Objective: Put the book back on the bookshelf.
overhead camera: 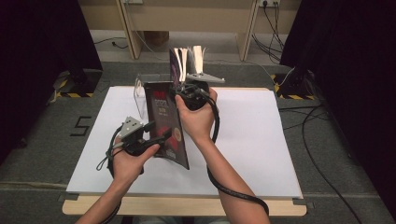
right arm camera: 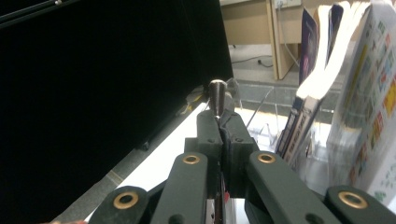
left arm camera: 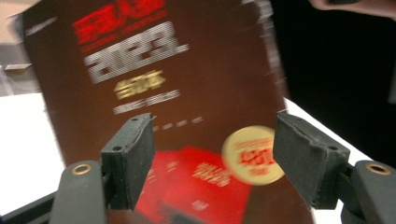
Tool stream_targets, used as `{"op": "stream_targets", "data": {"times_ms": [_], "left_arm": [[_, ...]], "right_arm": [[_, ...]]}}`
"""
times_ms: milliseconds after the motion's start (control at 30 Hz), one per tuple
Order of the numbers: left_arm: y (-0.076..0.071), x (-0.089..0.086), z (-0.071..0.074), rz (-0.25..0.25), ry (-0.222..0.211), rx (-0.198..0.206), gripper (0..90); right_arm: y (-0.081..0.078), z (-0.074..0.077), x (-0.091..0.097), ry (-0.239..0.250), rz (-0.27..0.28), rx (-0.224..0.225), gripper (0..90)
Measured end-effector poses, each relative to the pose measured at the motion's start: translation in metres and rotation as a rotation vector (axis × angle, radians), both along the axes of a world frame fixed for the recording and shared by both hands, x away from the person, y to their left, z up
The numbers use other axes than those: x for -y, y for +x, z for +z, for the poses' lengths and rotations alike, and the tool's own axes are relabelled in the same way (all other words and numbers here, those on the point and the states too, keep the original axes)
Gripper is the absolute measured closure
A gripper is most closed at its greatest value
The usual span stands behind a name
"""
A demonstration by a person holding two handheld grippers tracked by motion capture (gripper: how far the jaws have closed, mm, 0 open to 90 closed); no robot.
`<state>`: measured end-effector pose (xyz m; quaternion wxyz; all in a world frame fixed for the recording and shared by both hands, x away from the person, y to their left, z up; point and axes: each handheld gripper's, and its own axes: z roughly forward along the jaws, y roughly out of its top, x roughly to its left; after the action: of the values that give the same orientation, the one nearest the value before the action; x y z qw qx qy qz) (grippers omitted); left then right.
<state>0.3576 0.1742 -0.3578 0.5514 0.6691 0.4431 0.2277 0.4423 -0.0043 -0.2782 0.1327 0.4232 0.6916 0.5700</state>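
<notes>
Pale wooden bench (overhead camera: 187, 206) topped by a flat, matte white sheet (overhead camera: 252, 140) that covers nearly all of it, wood showing along the near edge. Grey carpet-like floor (overhead camera: 42, 140) around it, black curtains (overhead camera: 32, 51) to both sides, light wooden furniture legs (overhead camera: 128, 32) and cables at the far wall. Toward the far edge, left of centre, a clear acrylic book stand (overhead camera: 138, 91) with several upright glossy-paged books (overhead camera: 187, 63); in the right gripper view their fanned pages and colourful printed covers stand close at the right. The dark brown glossy paperback book (overhead camera: 166, 123), thin and rectangular, with red, white and gold print and a round gold badge on a red panel, is held up off the sheet, tilted, over the bench's middle-left. The right gripper (overhead camera: 192, 91) grips its upper edge: black jaws closed tight, the thin cover pinched between the pads as seen edge-on in its own view. The left gripper (overhead camera: 156, 135), black with a grey three-cornered plate, sits at the book's lower left side; in the left gripper view its textured, chipped black pads (left arm camera: 133, 154) stand wide apart, the cover lying behind the gap, not pressed by them.
</notes>
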Motion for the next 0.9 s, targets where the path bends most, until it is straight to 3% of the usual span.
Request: {"op": "stream_targets", "data": {"times_ms": [300,333,600,800,900], "left_arm": [[0.013,0.026,0.010,0.047,0.077,0.017,22.5],[0.016,0.030,0.012,0.071,0.103,0.032,22.5],[0.033,0.036,0.010,0.127,0.155,0.003,25.7],[0.034,0.035,0.008,0.147,0.146,0.007,41.6],[0.030,0.027,0.009,0.157,0.109,0.020,54.8]], "right_arm": [[0.003,0.006,-0.013,0.002,-0.024,0.020,88.3],[0.003,0.006,-0.014,-0.005,-0.025,0.027,88.3],[0.002,0.008,-0.022,-0.023,-0.037,0.041,88.2],[-0.002,0.012,-0.026,-0.014,-0.037,0.052,88.2],[-0.007,0.016,-0.028,0.002,-0.027,0.074,88.2]]}}
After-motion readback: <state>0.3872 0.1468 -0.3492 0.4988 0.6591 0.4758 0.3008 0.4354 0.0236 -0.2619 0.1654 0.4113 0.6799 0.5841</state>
